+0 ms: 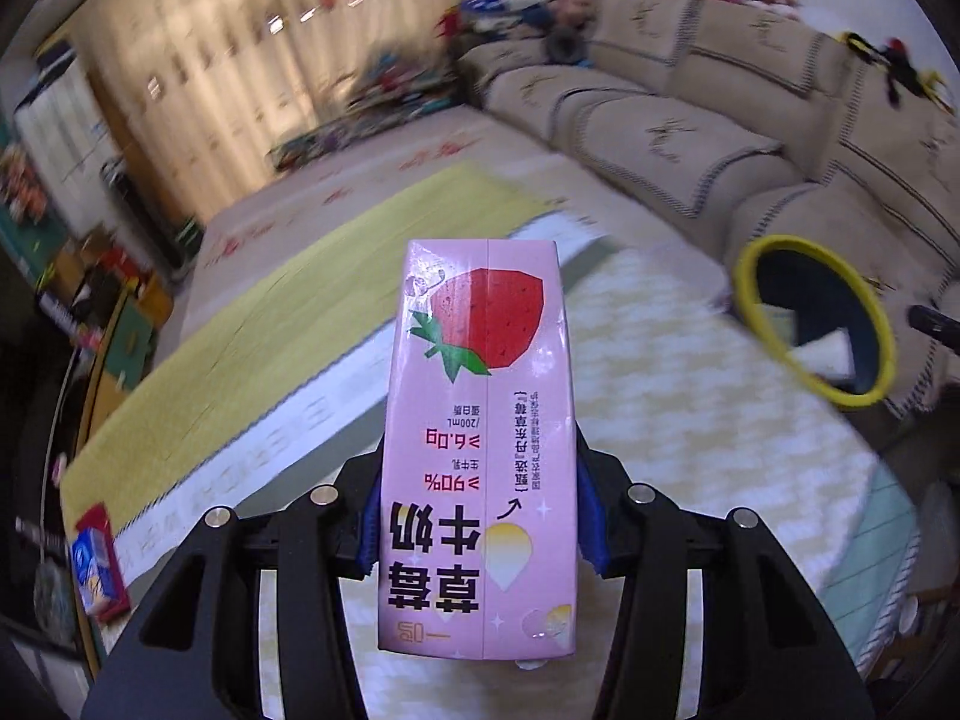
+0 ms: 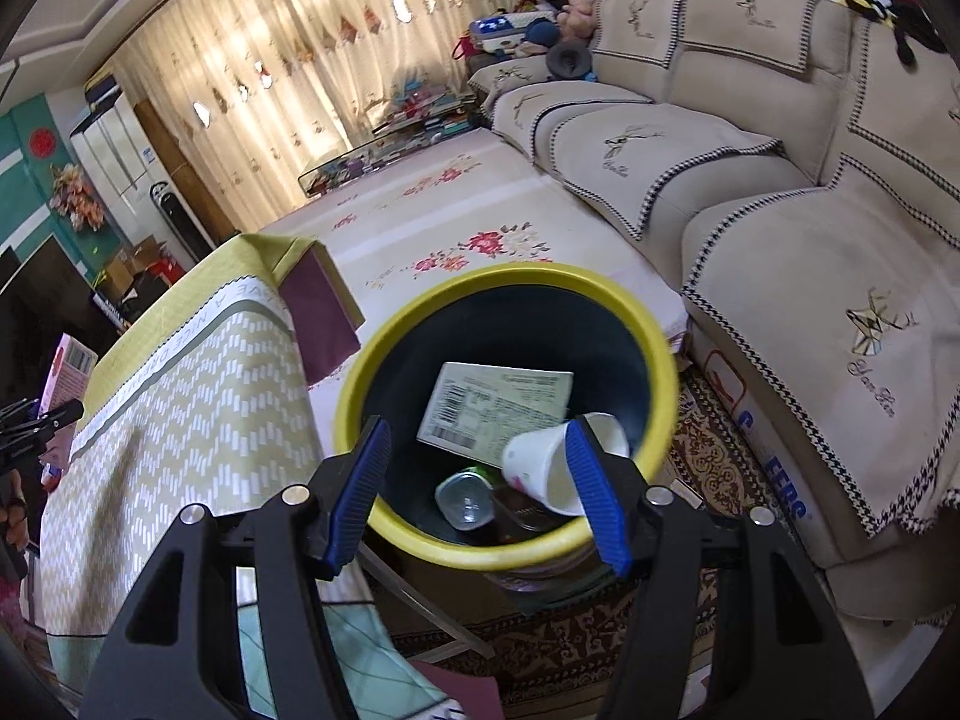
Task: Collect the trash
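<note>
My left gripper (image 1: pixel 477 516) is shut on a pink strawberry milk carton (image 1: pixel 480 432), holding it above the table. The yellow-rimmed dark trash bin (image 1: pixel 774 246) is off to the right of it. In the right wrist view the bin (image 2: pixel 504 549) sits just ahead, below my open, empty right gripper (image 2: pixel 477 480). Inside the bin lie a flat cardboard box (image 2: pixel 492 405), a white paper cup (image 2: pixel 540 468) and a metal can (image 2: pixel 465 501). The pink carton (image 2: pixel 69 369) and left gripper show at the far left edge.
A table with a yellow-patterned cloth (image 2: pixel 180 420) stands left of the bin. A beige sofa (image 2: pixel 780 240) runs along the right. A small blue and red box (image 1: pixel 96 564) is at the table's left. A patterned rug (image 2: pixel 708 462) covers the floor.
</note>
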Available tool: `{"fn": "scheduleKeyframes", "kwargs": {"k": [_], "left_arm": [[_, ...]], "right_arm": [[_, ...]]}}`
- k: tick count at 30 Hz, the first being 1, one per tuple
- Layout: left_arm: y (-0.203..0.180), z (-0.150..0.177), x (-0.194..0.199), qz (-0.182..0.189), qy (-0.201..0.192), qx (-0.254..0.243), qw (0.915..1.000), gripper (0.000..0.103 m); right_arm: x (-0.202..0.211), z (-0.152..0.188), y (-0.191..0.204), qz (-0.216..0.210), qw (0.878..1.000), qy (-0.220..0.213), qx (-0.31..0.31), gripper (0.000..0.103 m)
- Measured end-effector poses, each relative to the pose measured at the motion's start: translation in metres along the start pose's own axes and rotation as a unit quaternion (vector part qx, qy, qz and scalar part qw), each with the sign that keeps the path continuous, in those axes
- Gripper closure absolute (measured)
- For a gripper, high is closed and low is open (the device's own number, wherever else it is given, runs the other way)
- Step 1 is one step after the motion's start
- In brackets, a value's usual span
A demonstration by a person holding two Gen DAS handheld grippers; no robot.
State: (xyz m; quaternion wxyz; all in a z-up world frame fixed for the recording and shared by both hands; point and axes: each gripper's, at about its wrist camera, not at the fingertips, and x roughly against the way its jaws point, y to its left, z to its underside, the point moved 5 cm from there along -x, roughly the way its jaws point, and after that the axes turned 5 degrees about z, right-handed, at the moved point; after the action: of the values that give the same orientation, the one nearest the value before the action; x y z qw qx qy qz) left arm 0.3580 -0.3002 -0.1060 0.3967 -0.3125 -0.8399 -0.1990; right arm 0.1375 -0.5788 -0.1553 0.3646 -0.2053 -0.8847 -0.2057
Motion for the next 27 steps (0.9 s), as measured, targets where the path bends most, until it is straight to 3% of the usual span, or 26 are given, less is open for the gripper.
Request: {"fn": "scheduleKeyframes", "kwargs": {"k": [12, 17, 24, 25, 26, 27], "left_arm": [[-0.189, -0.069, -0.015, 0.082, -0.019, -0.111, 0.9903, 0.054], [-0.243, -0.101, -0.042, 0.118, -0.013, -0.133, 0.9839, 0.054], [-0.302, -0.125, -0.101, 0.154, 0.029, -0.147, 0.9766, 0.053], [-0.309, -0.126, -0.112, 0.154, 0.036, -0.144, 0.9769, 0.047], [-0.311, -0.127, -0.12, 0.152, 0.042, -0.144, 0.9769, 0.032], [-0.314, -0.127, -0.127, 0.149, 0.044, -0.143, 0.9775, 0.025]], "right_arm": [[0.015, 0.012, -0.073, 0.033, 0.999, -0.011, -0.042, 0.045], [0.022, 0.014, -0.093, 0.044, 0.997, -0.016, -0.054, 0.045], [0.031, 0.014, -0.103, 0.061, 0.996, -0.023, -0.053, 0.045], [0.033, 0.014, -0.102, 0.061, 0.996, -0.024, -0.052, 0.045], [0.036, 0.014, -0.102, 0.062, 0.996, -0.025, -0.053, 0.045], [0.037, 0.014, -0.1, 0.061, 0.996, -0.026, -0.052, 0.045]]}}
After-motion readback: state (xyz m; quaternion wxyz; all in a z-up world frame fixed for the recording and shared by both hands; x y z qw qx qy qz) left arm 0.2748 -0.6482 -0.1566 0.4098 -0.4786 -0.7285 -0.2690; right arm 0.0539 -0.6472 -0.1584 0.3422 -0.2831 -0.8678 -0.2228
